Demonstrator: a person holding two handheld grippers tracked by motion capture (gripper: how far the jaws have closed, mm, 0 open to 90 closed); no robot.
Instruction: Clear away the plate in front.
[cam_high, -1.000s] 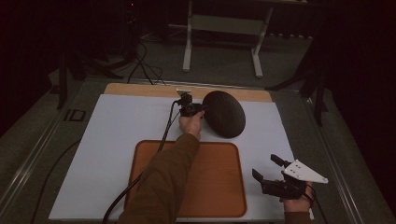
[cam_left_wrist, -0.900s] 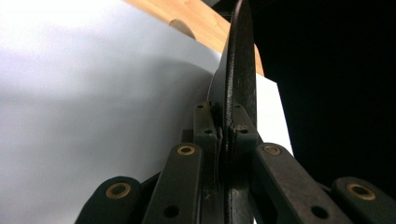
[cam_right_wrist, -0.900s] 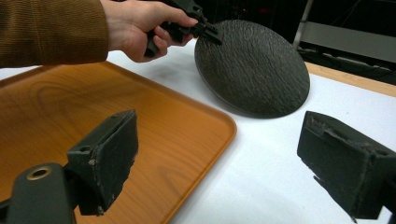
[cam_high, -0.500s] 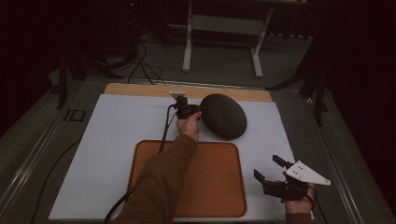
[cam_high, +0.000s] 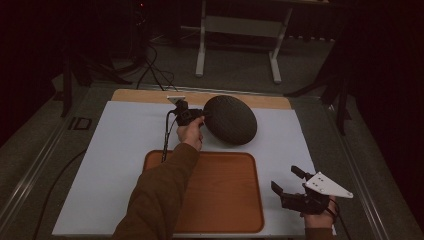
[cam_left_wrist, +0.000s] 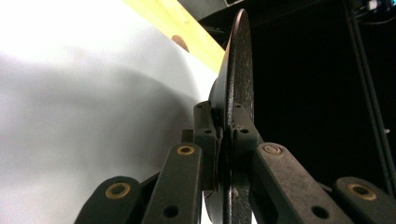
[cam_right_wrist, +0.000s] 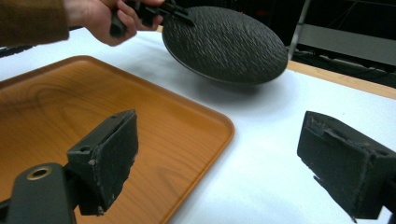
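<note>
Jaws of our left gripper (cam_high: 197, 116) are clamped tight on the rim of the dark textured plate (cam_high: 231, 120), pads either side of the edge, so the plate hangs tilted just above the white worktop (cam_high: 110, 150), beyond the orange wooden tray (cam_high: 225, 190). An edge grip fits a thin plate; we judge the tray is its destination. Right gripper (cam_high: 295, 187) waits beside the tray, jaws wide open, holding nothing.

Only legible marking: "ID" in dark letters on the grey table frame (cam_high: 80, 123), just left of the white mat (cam_high: 125, 150). Nothing else readable.
</note>
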